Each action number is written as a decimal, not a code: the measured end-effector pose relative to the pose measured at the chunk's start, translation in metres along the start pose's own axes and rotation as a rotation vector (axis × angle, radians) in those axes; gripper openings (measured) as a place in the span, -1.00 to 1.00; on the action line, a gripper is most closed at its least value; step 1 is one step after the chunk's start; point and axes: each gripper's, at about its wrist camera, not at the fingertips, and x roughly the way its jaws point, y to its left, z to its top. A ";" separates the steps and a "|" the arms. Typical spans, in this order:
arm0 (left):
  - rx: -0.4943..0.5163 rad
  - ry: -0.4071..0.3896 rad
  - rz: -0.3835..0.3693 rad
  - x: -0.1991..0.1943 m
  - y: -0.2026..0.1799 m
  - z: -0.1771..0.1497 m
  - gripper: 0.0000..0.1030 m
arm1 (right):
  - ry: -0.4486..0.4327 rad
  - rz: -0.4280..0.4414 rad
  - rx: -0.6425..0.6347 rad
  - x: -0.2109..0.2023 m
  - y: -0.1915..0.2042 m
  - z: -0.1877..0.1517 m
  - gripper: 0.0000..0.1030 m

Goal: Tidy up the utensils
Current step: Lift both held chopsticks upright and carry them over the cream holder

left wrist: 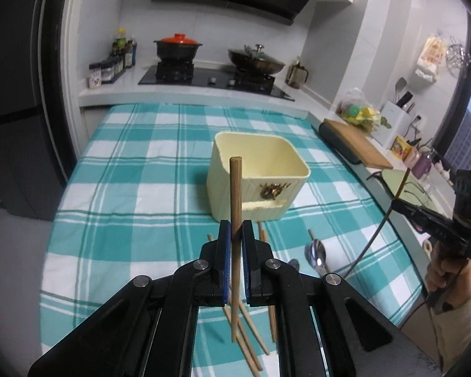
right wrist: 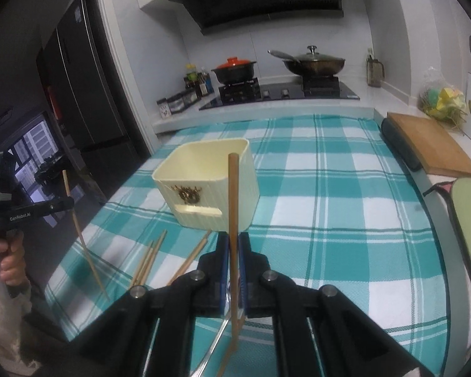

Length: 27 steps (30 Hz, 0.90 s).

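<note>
Left tongs (left wrist: pixel 235 232): gripping chopstick (left wrist: pixel 235 194) | right tongs (right wrist: pixel 233 245): gripping second chopstick (right wrist: pixel 233 194) | bin (left wrist: pixel 257 176) centre frame: empty | loose chopsticks (right wrist: pixel 147 259), spoon (left wrist: pixel 316 254) remain on table (left wrist: pixel 135 188).

Matt wooden chopstick (left wrist: pixel 235 207), woven cloth (left wrist: pixel 135 169)

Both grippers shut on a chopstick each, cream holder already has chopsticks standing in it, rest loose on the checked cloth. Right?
One error: the cream holder is empty; the left wrist view looks straight into it. The rest stands: left gripper shut on a chopstick, right gripper on another chopstick, loose chopsticks on the checked cloth.
</note>
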 end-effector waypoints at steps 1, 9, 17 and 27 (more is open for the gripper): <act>0.003 -0.018 -0.007 -0.006 -0.003 0.005 -0.90 | -0.023 0.005 0.000 -0.005 0.003 0.003 -0.88; 0.019 -0.186 -0.040 -0.035 -0.015 0.070 -0.90 | -0.186 0.018 -0.059 -0.024 0.033 0.057 -0.88; -0.044 -0.289 -0.037 -0.004 -0.021 0.138 -0.90 | -0.323 0.020 -0.097 -0.007 0.057 0.132 -0.88; -0.060 -0.330 0.090 0.081 -0.016 0.131 -0.89 | -0.261 -0.061 -0.096 0.076 0.060 0.136 -0.88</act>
